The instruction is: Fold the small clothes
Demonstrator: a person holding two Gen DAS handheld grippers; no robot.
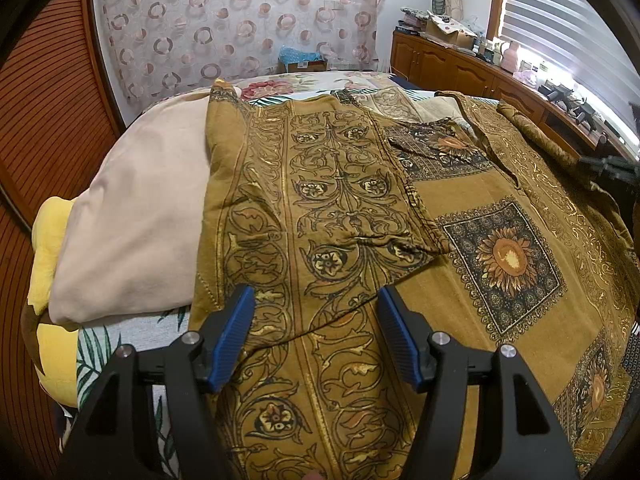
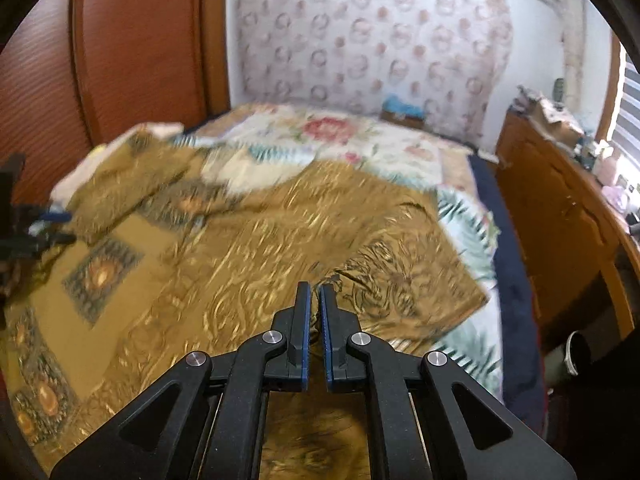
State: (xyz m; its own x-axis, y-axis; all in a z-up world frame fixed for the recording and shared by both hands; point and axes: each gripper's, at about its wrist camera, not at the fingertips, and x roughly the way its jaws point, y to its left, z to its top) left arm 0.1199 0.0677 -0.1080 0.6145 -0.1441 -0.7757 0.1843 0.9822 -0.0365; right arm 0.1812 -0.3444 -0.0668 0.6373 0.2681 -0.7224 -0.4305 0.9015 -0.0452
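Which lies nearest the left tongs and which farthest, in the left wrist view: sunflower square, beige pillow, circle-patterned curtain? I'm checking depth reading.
1. Sunflower square: just right of the left tongs.
2. Beige pillow: left, farther up the bed.
3. Circle-patterned curtain: back wall.

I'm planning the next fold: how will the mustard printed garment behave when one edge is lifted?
The mustard printed garment will probably drape limply: its folded-over sleeve already lies creased and flat. It looks thin and light, so the right gripper, pinched on an edge, can likely lift it alone. It may drag across the floral bedsheet.
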